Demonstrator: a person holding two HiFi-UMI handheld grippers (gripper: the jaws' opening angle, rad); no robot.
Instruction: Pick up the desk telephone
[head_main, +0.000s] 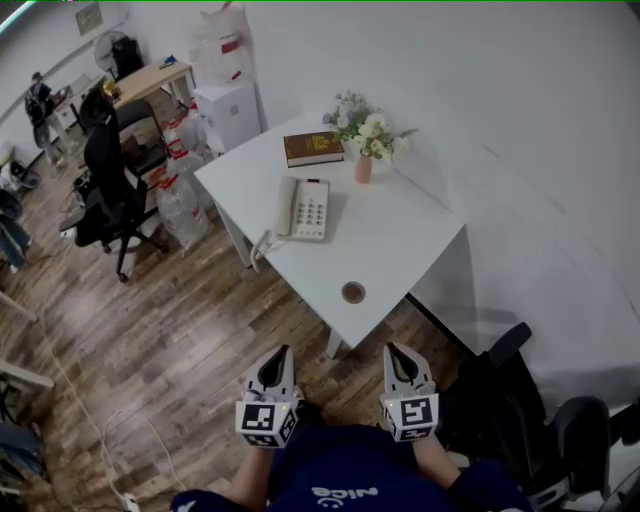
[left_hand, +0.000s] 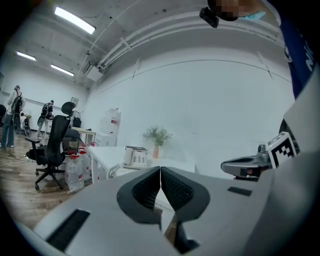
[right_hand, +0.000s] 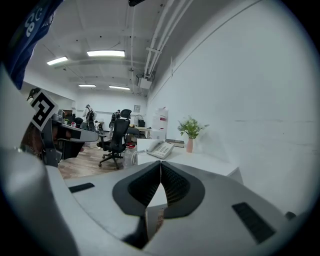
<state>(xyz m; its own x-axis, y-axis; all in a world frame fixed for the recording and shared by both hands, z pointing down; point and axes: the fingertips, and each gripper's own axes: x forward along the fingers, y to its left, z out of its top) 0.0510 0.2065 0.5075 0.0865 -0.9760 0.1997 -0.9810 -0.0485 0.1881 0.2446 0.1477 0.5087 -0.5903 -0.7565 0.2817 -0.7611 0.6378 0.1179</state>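
Your left tool (head_main: 281, 352) and right tool (head_main: 393, 350) are closed (both empty); the desk telephone (head_main: 304, 208) lies well ahead on the worktop (head_main: 400, 250).

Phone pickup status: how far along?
Done: nothing; the desk telephone lies untouched on the white table, handset in its cradle. In hand: left claw and right claw shut, empty, short of the table. Left: reach, open, grasp, lift.

There are 2 grippers, the left gripper (head_main: 279, 356) and the right gripper (head_main: 396, 352). Ahead of both stands 1 white table (head_main: 400, 240), bearing 1 desk telephone (head_main: 305, 208) with 1 coiled cord (head_main: 262, 246), 1 brown book (head_main: 313, 148), 1 pink vase (head_main: 363, 168) of flowers and, nearest the jaws, 1 round brown disc (head_main: 353, 292).
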